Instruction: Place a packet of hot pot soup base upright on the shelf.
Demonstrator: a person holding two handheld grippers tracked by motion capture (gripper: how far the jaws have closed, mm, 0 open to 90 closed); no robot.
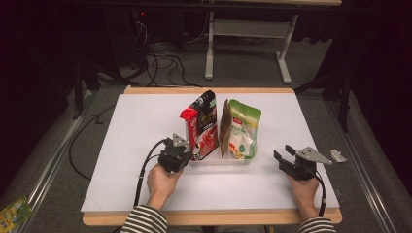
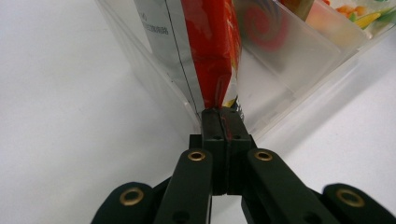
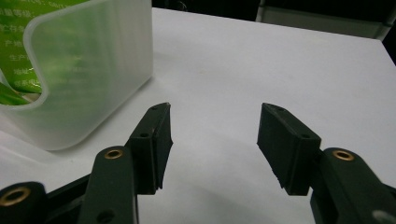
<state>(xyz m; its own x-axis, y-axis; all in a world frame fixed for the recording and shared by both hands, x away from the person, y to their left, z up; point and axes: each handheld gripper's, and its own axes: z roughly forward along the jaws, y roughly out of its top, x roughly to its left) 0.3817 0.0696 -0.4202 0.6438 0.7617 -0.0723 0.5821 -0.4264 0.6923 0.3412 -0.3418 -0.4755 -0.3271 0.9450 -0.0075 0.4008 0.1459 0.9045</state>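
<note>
The left gripper (image 2: pixel 223 122) has its fingers clamped on the near edge of the red snack pouch (image 1: pixel 203 125), which stands in the left of the clear tray (image 1: pixel 219 161). Lifting it out looks next. The right gripper (image 1: pixel 286 154), fingers apart, waits on the surface (image 1: pixel 141 145) to the tray's right.

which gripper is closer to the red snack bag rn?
Left. The left gripper is shut on the lower edge of the red snack bag in the clear bin. The right gripper is open, off to the bin's right.

Print on both pouches is too blurred to read.
</note>
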